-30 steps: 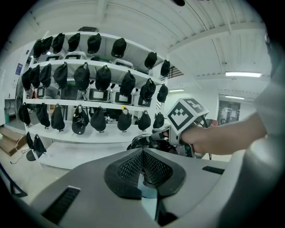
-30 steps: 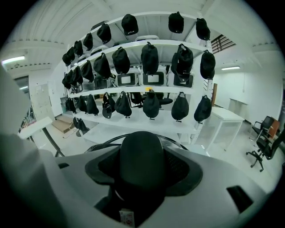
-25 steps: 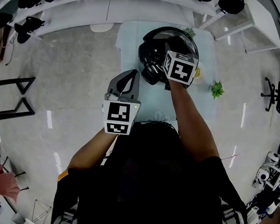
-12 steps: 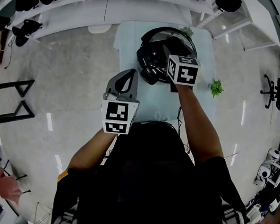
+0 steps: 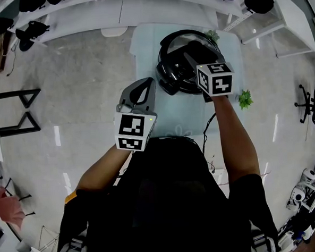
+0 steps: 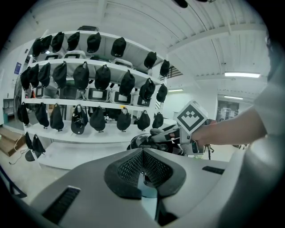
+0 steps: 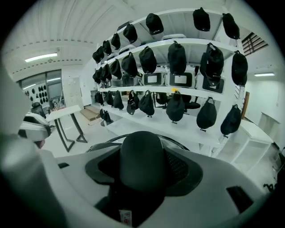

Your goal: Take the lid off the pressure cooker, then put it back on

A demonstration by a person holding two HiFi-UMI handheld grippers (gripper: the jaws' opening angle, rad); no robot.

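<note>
Black lid knob [image 7: 142,156], clamped by right gripper [image 5: 190,57]

Right claw [image 5: 190,56] farther right (slightly)

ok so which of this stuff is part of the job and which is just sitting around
Job: pressure cooker; lid handle; right gripper, shut on that handle.
Lying about: small green plant; hanging black caps; left gripper, shut and empty.
</note>
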